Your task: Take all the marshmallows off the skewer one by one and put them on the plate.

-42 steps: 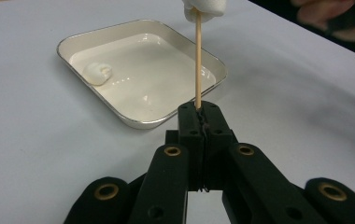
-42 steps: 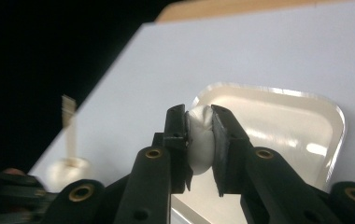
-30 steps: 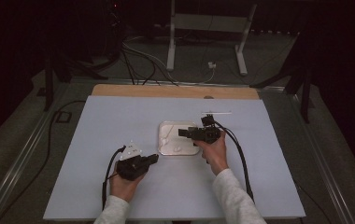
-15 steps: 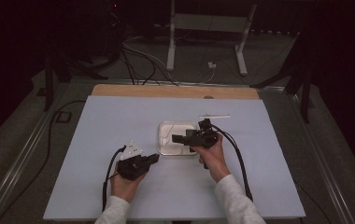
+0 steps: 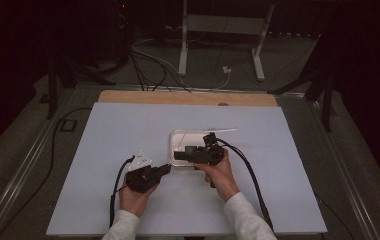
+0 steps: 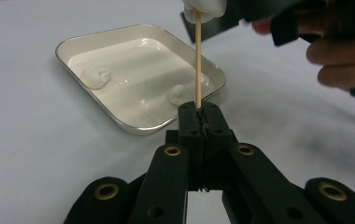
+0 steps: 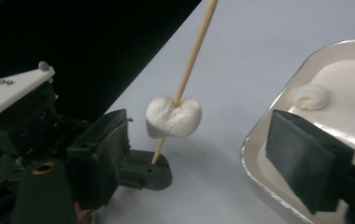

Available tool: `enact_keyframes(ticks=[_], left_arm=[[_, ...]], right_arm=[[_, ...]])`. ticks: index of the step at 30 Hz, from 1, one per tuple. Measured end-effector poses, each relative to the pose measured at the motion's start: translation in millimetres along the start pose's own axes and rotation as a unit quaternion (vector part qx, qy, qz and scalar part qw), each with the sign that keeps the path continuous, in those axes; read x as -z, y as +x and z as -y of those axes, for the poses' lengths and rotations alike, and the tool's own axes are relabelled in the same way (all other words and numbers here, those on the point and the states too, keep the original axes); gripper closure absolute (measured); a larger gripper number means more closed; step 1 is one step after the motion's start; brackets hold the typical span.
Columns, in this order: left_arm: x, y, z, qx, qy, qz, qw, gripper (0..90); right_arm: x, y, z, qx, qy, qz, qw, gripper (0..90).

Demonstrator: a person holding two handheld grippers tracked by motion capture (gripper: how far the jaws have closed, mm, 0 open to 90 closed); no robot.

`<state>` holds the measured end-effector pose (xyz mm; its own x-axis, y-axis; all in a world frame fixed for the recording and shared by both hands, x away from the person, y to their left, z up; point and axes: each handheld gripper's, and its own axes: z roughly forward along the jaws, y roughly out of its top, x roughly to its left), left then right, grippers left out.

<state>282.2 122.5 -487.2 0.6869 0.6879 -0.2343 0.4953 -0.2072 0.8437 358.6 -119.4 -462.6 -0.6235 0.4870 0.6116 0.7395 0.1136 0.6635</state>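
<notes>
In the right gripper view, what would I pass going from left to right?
The other hand's gripper holding the stick's bottom end, then the marshmallow threaded on the stick, then a black finger, then the metal tray with a white blob.

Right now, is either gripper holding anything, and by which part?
The left gripper is shut on the wooden skewer, clamping its lower end so it stands upright. The right gripper holds nothing: its jaws stand open around the marshmallow threaded on the skewer.

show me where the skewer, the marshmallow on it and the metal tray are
skewer [image 6: 197,60], left gripper view, middle of the bare wooden shaft above the tongs.
marshmallow [image 7: 173,117], right gripper view, centre of its white body.
metal tray [image 6: 136,128], left gripper view, near rim.
</notes>
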Motion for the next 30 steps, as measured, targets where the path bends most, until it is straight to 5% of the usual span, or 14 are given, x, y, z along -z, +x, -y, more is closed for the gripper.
enact_keyframes(ticks=[11,15,30], left_arm=[[1.1,-1.3,-1.7,0.01,-0.016,0.007,0.9998,90.0],[0.7,-1.3,-1.6,0.012,-0.016,0.007,0.9998,90.0],[1.8,-0.6,-1.4,0.015,-0.021,0.0,0.9997,90.0]], right_arm=[[-13.9,1.7,5.4,-0.024,0.001,-0.043,0.9988,54.2],[-16.3,2.8,6.4,-0.028,-0.004,-0.058,0.9979,71.0],[-7.9,6.1,3.8,-0.026,-0.04,-0.049,0.9976,84.5]])
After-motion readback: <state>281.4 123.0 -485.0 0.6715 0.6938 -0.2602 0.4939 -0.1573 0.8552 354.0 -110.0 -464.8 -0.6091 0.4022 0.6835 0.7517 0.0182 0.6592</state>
